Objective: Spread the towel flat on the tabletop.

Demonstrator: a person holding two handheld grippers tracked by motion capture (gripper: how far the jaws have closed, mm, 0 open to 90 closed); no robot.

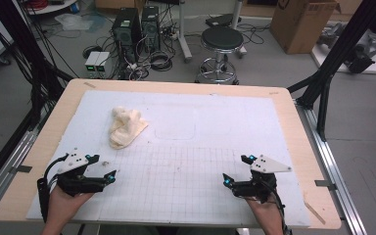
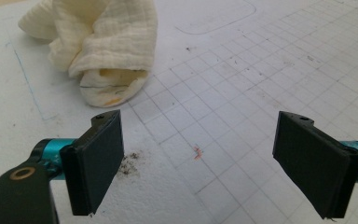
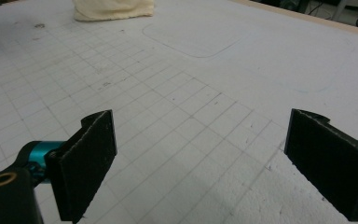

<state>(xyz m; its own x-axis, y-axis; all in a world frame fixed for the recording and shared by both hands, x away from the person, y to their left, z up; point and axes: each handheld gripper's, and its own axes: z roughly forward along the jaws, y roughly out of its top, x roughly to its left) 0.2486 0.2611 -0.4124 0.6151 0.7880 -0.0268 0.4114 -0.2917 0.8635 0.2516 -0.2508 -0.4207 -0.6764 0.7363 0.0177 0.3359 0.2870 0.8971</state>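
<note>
The white gridded surface (image 1: 186, 161) carried a crumpled cream cloth (image 1: 124, 126) at its far left. The left hand-held gripper (image 1: 101, 169) sat near-left, jaws spread and empty, near the cloth. The right hand-held gripper (image 1: 237, 170) sat near-right, likewise spread and empty.

The high view looked down and forward over the bench (image 1: 284, 105); both gripper views sat low, sharing the cloth (image 1: 125, 126).
</note>
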